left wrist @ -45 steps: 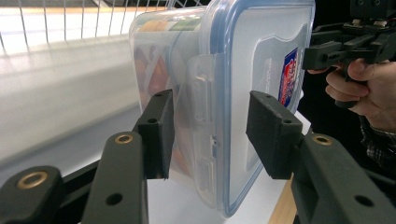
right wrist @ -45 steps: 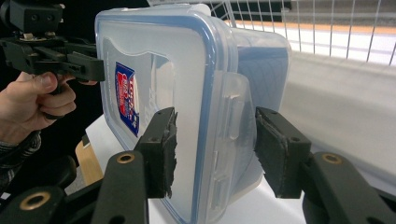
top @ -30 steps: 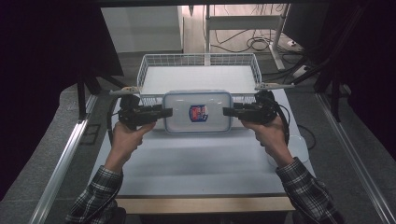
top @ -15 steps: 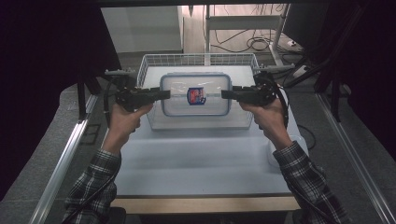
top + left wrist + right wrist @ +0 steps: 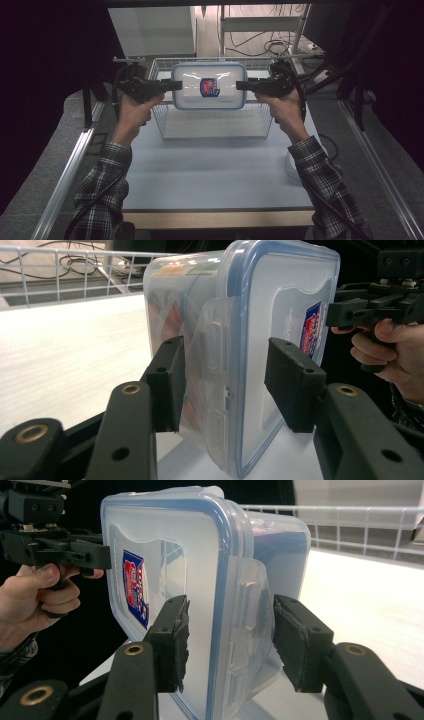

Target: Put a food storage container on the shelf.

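A clear plastic container [image 5: 209, 85] with a blue-rimmed lid and a red and blue label hangs in the air, lid facing the high view. My left gripper [image 5: 175, 86] is shut on its left end and my right gripper [image 5: 242, 86] on its right end. In the left gripper view the jaws clamp the container [image 5: 250, 315] across its side latch, left gripper [image 5: 225, 385] close up, right gripper [image 5: 360, 310] beyond. In the right gripper view the container [image 5: 170, 550] sits between the jaws of the right gripper [image 5: 227, 640], with the left gripper [image 5: 75, 555] at the far end.
A white wire basket [image 5: 215, 122] stands on the pale table [image 5: 200, 170] directly under and behind the container. A metal rail [image 5: 70, 170] runs along the table's left side. Cables and shelving lie beyond the basket.
Both hands have lifted the container off the table and carried it away from the person, up over the wire basket. The grips have stayed the same.
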Available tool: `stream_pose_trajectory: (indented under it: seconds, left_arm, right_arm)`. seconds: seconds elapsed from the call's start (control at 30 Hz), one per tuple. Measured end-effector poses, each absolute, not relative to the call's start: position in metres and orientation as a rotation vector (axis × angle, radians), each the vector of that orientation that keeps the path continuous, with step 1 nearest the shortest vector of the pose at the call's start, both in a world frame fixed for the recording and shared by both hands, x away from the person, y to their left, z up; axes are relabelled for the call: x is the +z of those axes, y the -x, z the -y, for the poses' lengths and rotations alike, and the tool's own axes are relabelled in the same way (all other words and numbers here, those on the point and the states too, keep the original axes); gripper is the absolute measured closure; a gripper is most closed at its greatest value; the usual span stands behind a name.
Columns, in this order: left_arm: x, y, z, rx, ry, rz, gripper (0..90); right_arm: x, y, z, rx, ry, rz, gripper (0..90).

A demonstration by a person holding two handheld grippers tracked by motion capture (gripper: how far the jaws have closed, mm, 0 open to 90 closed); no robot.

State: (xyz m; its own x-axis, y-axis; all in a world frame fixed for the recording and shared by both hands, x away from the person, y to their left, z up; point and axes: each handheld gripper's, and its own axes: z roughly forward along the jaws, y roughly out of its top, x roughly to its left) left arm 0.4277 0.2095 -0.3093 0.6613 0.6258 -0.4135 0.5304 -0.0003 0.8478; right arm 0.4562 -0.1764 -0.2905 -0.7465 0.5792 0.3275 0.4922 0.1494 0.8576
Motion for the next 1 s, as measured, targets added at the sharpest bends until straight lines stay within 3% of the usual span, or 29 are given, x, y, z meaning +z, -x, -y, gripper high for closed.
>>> stream_pose_trajectory:
  seconds: [0.33, 0.7, 0.77, 1.0]
  left_arm:
    - [-0.315, -0.451, -0.206, 0.061, -1.643, -1.007, 50.9]
    - [-0.321, -0.450, -0.204, 0.124, -1.642, -0.963, 49.1]
    - [-0.321, -0.449, -0.203, 0.126, -1.646, -0.971, 49.5]
    - [-0.325, -0.454, -0.205, 0.108, -1.631, -0.992, 46.3]
  right_arm:
    - [-0.291, -0.480, 0.176, 1.653, -1.152, -2.300, 48.7]
    - [-0.292, -0.483, 0.173, 1.571, -1.120, -2.297, 46.2]
    - [-0.292, -0.481, 0.171, 1.517, -1.108, -2.300, 53.2]
    - [-0.297, -0.482, 0.165, 1.412, -1.112, -2.290, 52.3]
